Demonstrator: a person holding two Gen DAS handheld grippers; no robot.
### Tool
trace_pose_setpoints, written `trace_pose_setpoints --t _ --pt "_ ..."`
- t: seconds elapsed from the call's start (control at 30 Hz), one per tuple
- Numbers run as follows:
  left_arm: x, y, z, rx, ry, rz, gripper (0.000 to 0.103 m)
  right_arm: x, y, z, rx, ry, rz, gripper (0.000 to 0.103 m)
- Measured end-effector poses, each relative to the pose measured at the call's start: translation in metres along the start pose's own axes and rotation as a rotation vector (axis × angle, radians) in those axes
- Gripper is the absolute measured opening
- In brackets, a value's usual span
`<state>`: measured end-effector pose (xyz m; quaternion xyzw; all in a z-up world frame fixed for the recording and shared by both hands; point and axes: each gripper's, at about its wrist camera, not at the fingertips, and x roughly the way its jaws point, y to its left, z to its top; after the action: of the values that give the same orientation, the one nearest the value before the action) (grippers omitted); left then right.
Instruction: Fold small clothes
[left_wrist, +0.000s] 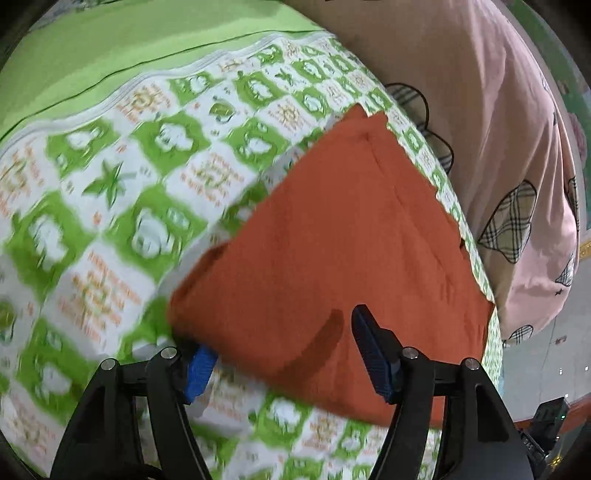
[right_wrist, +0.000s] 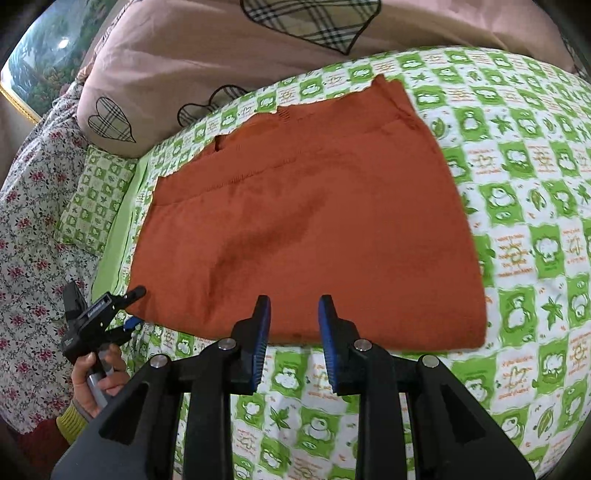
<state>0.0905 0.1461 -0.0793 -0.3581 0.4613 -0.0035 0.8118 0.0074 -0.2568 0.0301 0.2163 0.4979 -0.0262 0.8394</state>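
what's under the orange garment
The orange garment lies flat on the green-and-white printed bedsheet, which shows around it. Whatever is directly beneath is covered.

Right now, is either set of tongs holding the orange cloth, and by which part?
Neither. The left tongs stand open astride the orange cloth's near corner; the right tongs are open at its near edge.

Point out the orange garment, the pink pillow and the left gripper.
orange garment (right_wrist: 314, 229), right wrist view, middle of the cloth.
pink pillow (right_wrist: 192, 48), right wrist view, plain top surface.
left gripper (left_wrist: 284, 356), left wrist view, midway between fingertips.
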Motion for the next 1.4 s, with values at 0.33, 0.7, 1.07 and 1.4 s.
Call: trace_pose_setpoints --t 0.33,0.7,1.07,1.4 --pt "-0.004 -0.055 0.009 0.206 -0.06 0.047 0.01 0.006 -0.009 0.024 0.062 -0.029 0.019 0.028" --pt "0.007 -0.205 -0.079 0.65 -0.026 -0.012 0.006 0.04 -0.015 0.081 0.069 0.103 0.239 0.049" --pt "0.029 -0.207 -0.105 0.724 0.034 0.019 0.005 0.151 0.062 0.129 -0.004 0.249 0.351 0.069" --pt "0.019 -0.222 -0.104 0.756 0.055 -0.032 0.005 0.145 0.094 0.152 -0.146 0.177 0.312 0.012"
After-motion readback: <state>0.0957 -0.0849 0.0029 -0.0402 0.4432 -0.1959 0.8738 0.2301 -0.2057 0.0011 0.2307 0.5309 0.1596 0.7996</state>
